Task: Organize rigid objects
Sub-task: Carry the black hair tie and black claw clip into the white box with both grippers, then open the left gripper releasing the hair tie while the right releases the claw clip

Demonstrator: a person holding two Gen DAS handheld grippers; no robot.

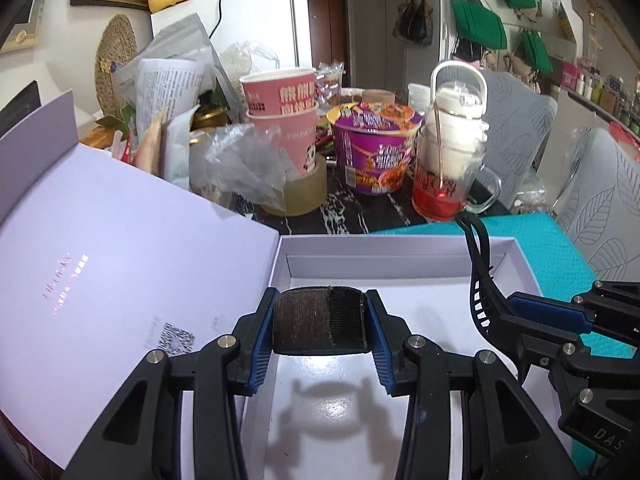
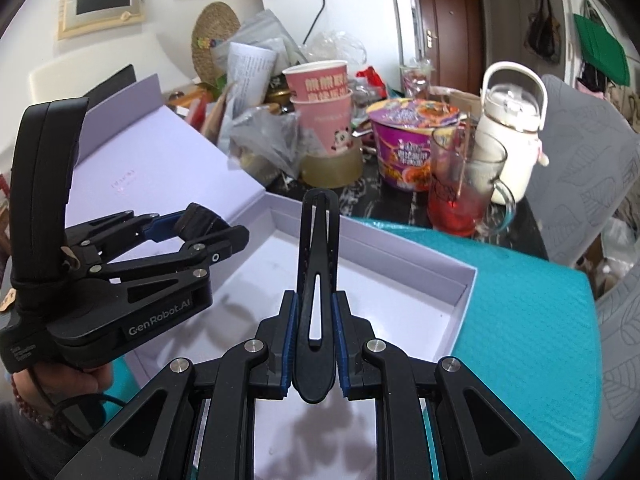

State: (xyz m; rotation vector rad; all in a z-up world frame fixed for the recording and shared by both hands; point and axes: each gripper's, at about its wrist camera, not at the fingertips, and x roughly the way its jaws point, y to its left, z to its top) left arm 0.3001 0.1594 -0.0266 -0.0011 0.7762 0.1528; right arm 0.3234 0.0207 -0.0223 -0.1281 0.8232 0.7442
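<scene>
My left gripper [image 1: 320, 326] is shut on a dark curved brush-like piece [image 1: 318, 326] and holds it above the open white box [image 1: 400, 250]. In the right wrist view the left gripper [image 2: 200, 220] hovers over the box's left side. My right gripper [image 2: 316, 338] is shut on a long black slotted tool [image 2: 318, 248] that points up and away over the box [image 2: 460, 300]. That tool [image 1: 478, 272] shows in the left wrist view at the box's right side, held by the right gripper [image 1: 508, 312]. The box floor is bare.
The box's lavender lid [image 1: 100, 280] lies open to the left. The box sits on a teal mat [image 2: 520, 320]. Behind stand a tape roll [image 1: 304, 192], pink paper cups [image 1: 284, 116], a purple noodle bowl [image 1: 372, 148], a glass mug with red liquid [image 1: 448, 184], a white bottle [image 2: 512, 132] and plastic bags.
</scene>
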